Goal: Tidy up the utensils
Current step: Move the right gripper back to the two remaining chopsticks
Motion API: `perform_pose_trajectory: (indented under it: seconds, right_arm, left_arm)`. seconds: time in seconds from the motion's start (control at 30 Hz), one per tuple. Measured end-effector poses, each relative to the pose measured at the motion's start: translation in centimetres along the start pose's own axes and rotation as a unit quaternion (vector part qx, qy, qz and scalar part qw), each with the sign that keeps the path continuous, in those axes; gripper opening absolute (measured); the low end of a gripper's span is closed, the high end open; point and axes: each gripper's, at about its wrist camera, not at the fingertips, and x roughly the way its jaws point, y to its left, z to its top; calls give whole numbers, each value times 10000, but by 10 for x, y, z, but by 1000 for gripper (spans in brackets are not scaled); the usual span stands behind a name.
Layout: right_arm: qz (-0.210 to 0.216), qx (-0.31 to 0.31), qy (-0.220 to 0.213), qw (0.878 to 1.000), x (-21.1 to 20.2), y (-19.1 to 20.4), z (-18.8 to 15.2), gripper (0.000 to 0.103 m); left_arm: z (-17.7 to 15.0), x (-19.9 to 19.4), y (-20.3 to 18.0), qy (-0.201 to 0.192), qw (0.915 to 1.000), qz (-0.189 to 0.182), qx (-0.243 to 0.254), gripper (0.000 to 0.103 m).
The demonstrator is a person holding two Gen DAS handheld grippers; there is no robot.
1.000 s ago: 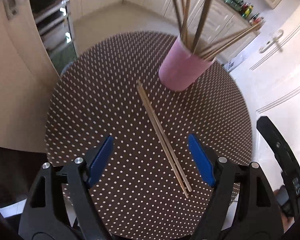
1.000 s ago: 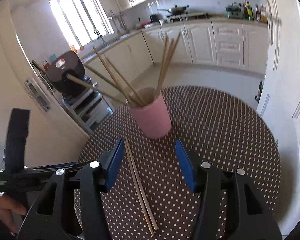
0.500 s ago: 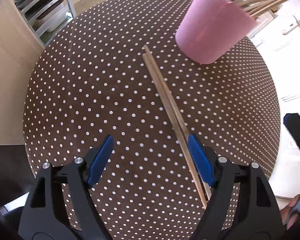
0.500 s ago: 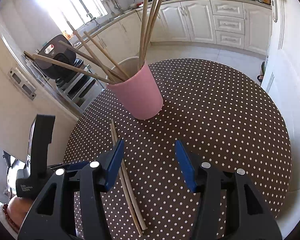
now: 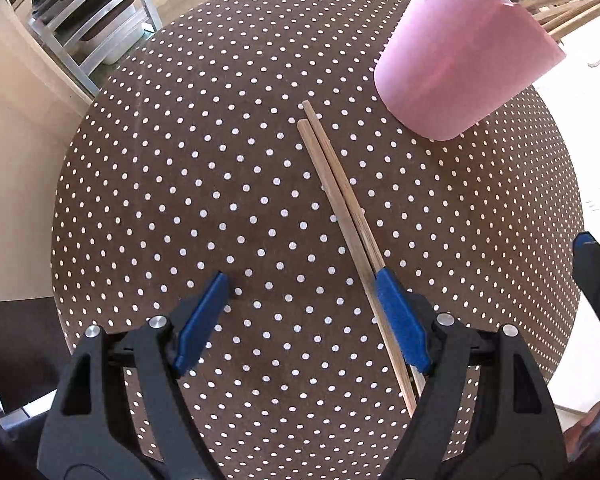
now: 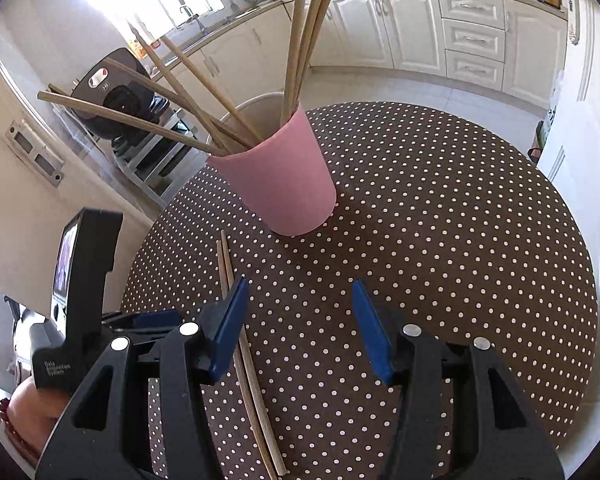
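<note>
Since the chopsticks (image 5: 342, 216) lie light, stiff and slippery on the table (image 5: 180, 200), the left gripper (image 5: 300, 312), released, best takes them mid-length, while the right gripper (image 6: 298, 320) is released too.

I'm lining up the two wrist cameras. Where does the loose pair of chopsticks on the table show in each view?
Left wrist view: the loose pair of chopsticks runs diagonally from centre down to the right blue pad.
Right wrist view: the pair lies lower left of centre, passing the left blue pad.
Shared landmark: the pink cup beyond the pair's far ends.
</note>
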Motion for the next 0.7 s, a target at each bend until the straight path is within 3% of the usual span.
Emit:
perform_pose_trajectory:
  seconds: [0.13, 0.23, 0.33, 0.4, 0.5, 0.57, 0.7]
  right_arm:
    - [20, -17, 42, 10000, 3, 1, 1, 51]
    - [14, 6, 81, 10000, 4, -1, 2, 51]
    - [18, -8, 112, 9999, 5, -1, 2, 51]
    - [40, -5, 143, 9999, 6, -1, 2, 51]
    - [80, -23, 190, 9998, 9, 1, 2, 51]
    - [130, -52, 234, 9996, 14, 6, 2, 51]
    - [240, -274, 446, 9983, 33, 23, 7, 51]
  left_arm:
    - [-6, 1, 6, -2, 10000, -5, 44, 75]
    - [7, 2, 5, 95, 9998, 171, -25, 76]
    - [14, 8, -4, 128, 9985, 481, 213, 75]
    - [17, 7, -5, 118, 9986, 433, 294, 71]
    - [18, 0, 0, 38, 9990, 390, 213, 49]
    - [19, -5, 15, -5, 9994, 335, 29, 28]
    - [20, -6, 46, -9, 9994, -106, -335, 9]
